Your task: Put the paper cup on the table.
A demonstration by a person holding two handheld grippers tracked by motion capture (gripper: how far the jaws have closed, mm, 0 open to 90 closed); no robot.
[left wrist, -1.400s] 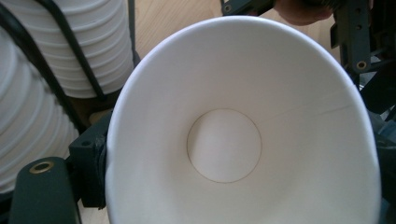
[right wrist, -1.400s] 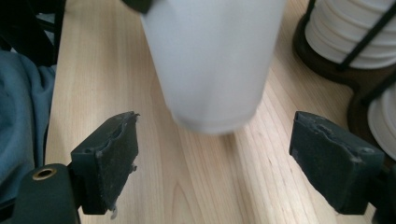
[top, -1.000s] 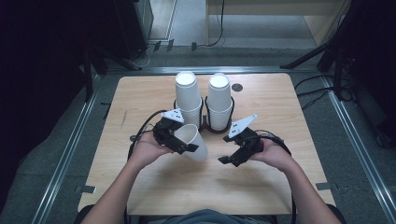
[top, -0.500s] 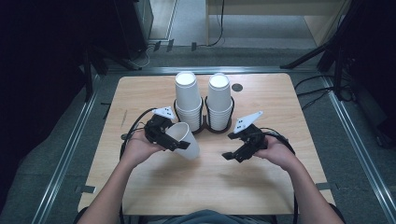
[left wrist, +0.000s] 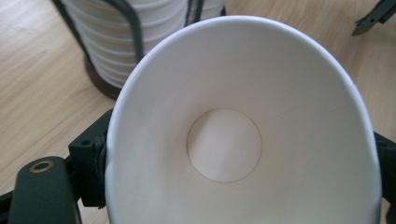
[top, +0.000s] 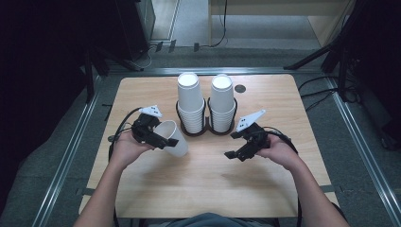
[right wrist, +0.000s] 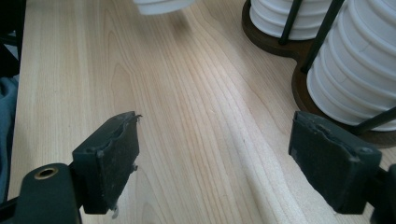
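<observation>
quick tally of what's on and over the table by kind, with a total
stacks of white paper cups: 2, left stack and right stack
dark wire cup holder: 1
single white paper cup, held tilted in the left hand-held gripper: 1
hand-held grippers: 2, left and right, the right one open with nothing between its jaws
total: 6

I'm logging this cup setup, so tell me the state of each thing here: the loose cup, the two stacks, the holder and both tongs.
Loose cup: tipped on its side, gripped by the left tongs, mouth toward them.
Left stack: upside down, nested, in the holder.
Right stack: upside down, nested, in the holder.
Holder: upright on the table.
Left tongs: shut on the loose cup.
Right tongs: open, empty.
</observation>
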